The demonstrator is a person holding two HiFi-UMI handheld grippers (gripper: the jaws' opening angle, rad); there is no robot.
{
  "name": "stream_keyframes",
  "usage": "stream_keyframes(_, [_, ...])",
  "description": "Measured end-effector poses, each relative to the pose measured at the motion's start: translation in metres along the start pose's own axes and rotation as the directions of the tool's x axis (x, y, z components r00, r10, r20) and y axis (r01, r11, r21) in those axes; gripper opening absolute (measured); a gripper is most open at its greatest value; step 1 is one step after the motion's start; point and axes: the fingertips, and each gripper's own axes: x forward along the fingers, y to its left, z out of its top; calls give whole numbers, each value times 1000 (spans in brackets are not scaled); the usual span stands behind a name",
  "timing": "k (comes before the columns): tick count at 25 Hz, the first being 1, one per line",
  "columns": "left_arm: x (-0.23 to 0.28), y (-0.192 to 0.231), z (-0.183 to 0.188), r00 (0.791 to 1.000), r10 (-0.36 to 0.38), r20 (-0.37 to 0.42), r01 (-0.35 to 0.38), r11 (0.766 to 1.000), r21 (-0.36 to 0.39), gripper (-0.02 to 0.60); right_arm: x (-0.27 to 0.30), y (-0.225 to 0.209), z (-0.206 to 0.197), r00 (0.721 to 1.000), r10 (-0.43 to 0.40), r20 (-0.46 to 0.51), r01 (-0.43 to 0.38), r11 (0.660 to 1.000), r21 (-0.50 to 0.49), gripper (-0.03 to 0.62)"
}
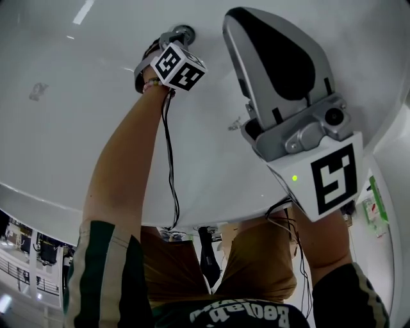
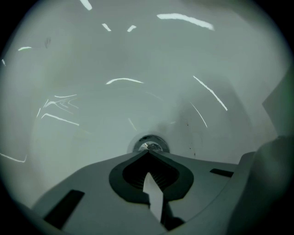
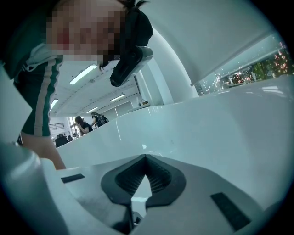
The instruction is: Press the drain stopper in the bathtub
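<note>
The chrome drain stopper (image 1: 184, 30) sits in the floor of the white bathtub (image 1: 70, 122). My left gripper (image 1: 172, 38) reaches down to it at arm's length, its marker cube (image 1: 179, 66) facing up. In the left gripper view the jaws are shut, and the left gripper (image 2: 148, 152) has its tips right at the near edge of the stopper (image 2: 150, 144). Whether the tips bear down on it cannot be told. My right gripper (image 1: 236, 18) is held high, close to the head camera, away from the drain. In its own view the right gripper (image 3: 146, 156) is shut on nothing and faces the tub wall (image 3: 220, 128).
The tub's near rim (image 1: 57, 195) crosses below my arms. A black cable (image 1: 170, 163) hangs along the left forearm. Packaged items (image 1: 375, 205) lie outside the tub at the right edge. Two people (image 3: 87, 122) stand far off in the room.
</note>
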Motion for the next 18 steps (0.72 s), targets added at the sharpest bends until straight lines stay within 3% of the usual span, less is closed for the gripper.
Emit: stream_keyframes(18, [-45,-3,16,999,-20,35,21,1000,-18,3,-18,14,-2,995,53,-79,-53,999,6,14])
